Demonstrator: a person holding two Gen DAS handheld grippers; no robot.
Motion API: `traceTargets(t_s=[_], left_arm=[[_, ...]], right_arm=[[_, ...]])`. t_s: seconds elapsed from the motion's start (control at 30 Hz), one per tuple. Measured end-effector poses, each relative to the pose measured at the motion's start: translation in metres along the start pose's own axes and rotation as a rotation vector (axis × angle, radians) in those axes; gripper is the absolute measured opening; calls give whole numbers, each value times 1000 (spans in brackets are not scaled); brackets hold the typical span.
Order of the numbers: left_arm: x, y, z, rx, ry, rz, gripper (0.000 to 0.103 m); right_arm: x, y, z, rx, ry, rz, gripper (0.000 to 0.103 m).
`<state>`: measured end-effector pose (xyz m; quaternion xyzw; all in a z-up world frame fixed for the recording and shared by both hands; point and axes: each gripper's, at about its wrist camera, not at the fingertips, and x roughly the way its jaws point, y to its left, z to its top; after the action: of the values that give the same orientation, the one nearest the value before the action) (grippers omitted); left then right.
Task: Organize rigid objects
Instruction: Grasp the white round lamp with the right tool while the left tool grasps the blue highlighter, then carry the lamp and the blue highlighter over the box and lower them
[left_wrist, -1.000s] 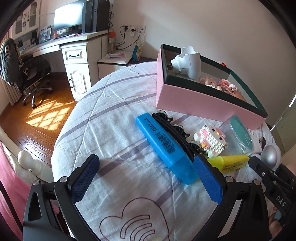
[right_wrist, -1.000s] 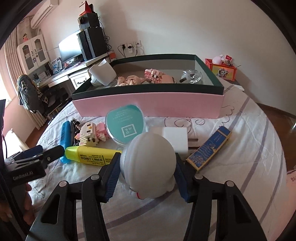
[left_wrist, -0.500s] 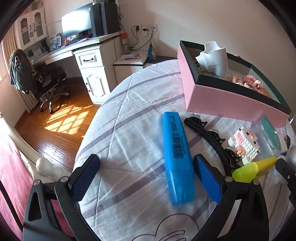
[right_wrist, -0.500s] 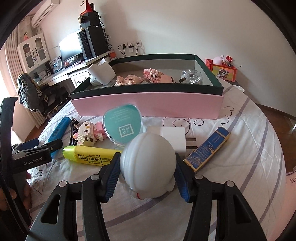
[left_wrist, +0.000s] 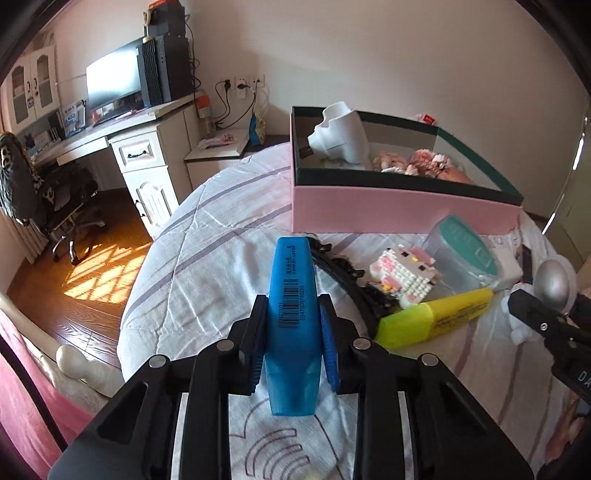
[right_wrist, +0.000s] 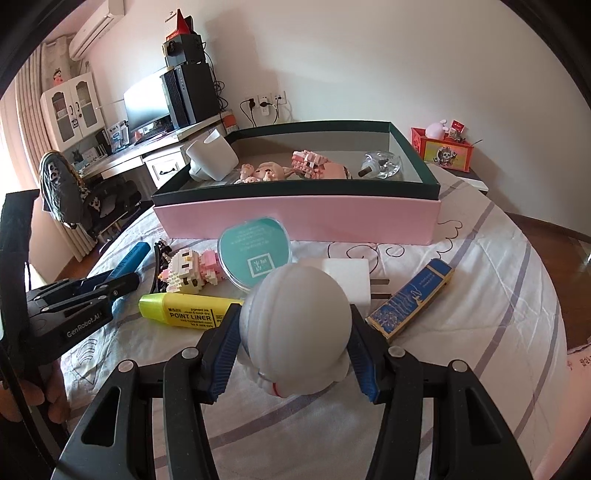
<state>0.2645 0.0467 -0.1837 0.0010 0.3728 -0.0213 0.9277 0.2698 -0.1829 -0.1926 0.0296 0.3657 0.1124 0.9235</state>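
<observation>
A white holder (right_wrist: 212, 160), dolls (right_wrist: 264, 170) and a glass bottle (right_wrist: 382, 165) are held in the pink box (right_wrist: 295, 218). On the bed, the blue marker (left_wrist: 293, 314) is clamped by the left gripper (left_wrist: 293, 317), the white round toy (right_wrist: 293, 325) by the right gripper (right_wrist: 293, 332).

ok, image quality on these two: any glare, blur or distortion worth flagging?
Left wrist: hard sun patch on the wood floor, monitor blown out white, dark fisheye corners. Right wrist: even light, window side washed pink, pink box edge bowed; the round white toy in the right tool is slightly soft.
</observation>
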Motion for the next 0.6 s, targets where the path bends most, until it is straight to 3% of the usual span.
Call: traceTargets(t_s=[0.27, 0.6], left_arm=[[-71, -41, 1, 37, -120, -95, 26], [-153, -70, 7, 99, -296, -82, 26]], right_arm=[[-49, 7, -2, 8, -112, 23, 56], [-136, 29, 7, -55, -295, 17, 56]])
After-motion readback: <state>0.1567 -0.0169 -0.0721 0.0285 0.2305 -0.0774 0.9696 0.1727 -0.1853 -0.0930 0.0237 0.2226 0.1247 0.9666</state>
